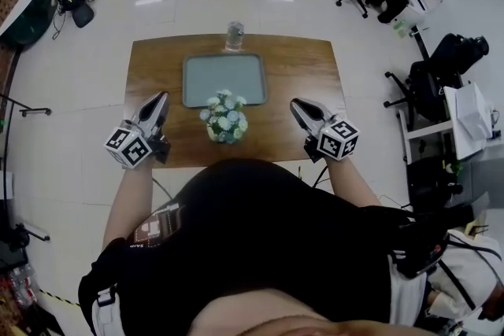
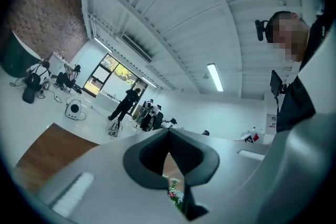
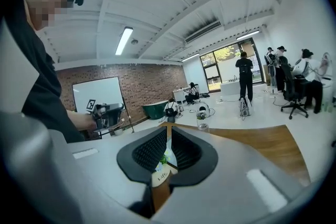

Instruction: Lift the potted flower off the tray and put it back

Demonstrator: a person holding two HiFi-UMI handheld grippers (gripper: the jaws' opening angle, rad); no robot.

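Small pot of pale blue and white flowers [image 1: 225, 122] stood on the brown wooden desk [image 1: 307, 67], just before the grey rectangular tray [image 1: 224, 79] (lifted off, apparently; return still due); left tool [image 1: 161, 101] and right tool [image 1: 297, 104] hung closed, holding nothing

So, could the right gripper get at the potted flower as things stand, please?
Probably yes: only bare table lies between the right gripper and the potted flower, though its shut jaws would need opening first.

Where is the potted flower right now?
In the head view, the potted flower stands on the wooden table, just on the person's side of the tray, between the left gripper and the right gripper.
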